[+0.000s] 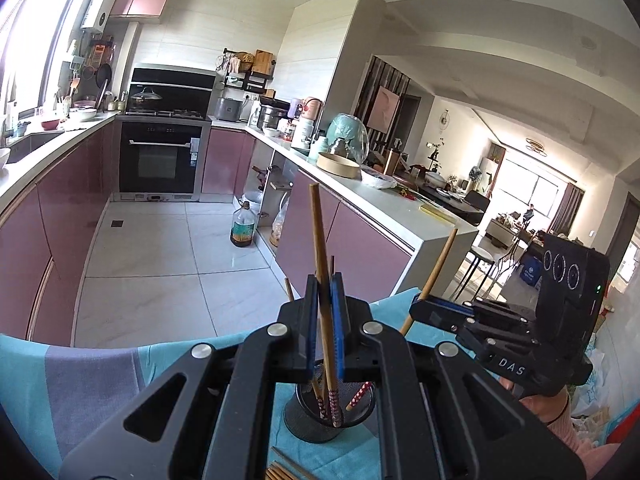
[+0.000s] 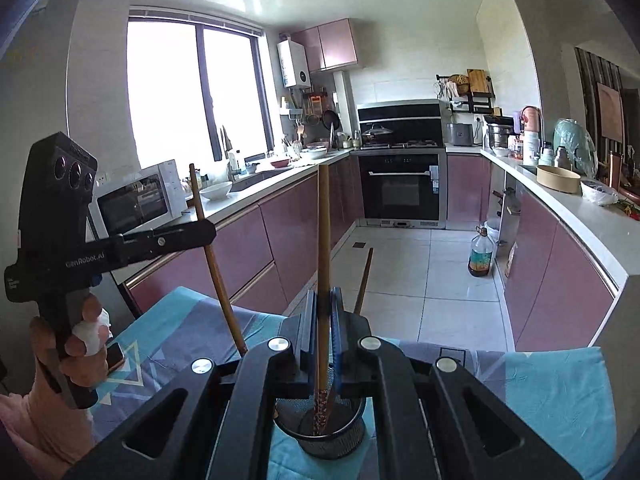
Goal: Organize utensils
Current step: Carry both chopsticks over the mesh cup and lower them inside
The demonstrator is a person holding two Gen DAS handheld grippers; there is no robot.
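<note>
Both grippers pinching one wooden chopstick each, near upright: left gripper (image 1: 325, 322) chopstick (image 1: 320, 256), right gripper (image 2: 324, 330) chopstick (image 2: 323, 236). Black mesh cup holder (image 1: 320, 420) directly below both tips; left sits closer over rim.

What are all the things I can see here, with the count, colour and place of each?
mesh cup: one, black, on the cloth below both grippers
chopsticks: one clamped in each gripper, more standing in the cup, a few lying on the cloth; wooden, patterned red ends
tablecloth: one, teal and grey, on the near table
oil bottle: one, dark, on the floor by the right counter
microwave: one, white, left counter
oven: one, black, far wall
left gripper: black, blue pads, shut on a chopstick
right gripper: black, shut on a chopstick
</note>
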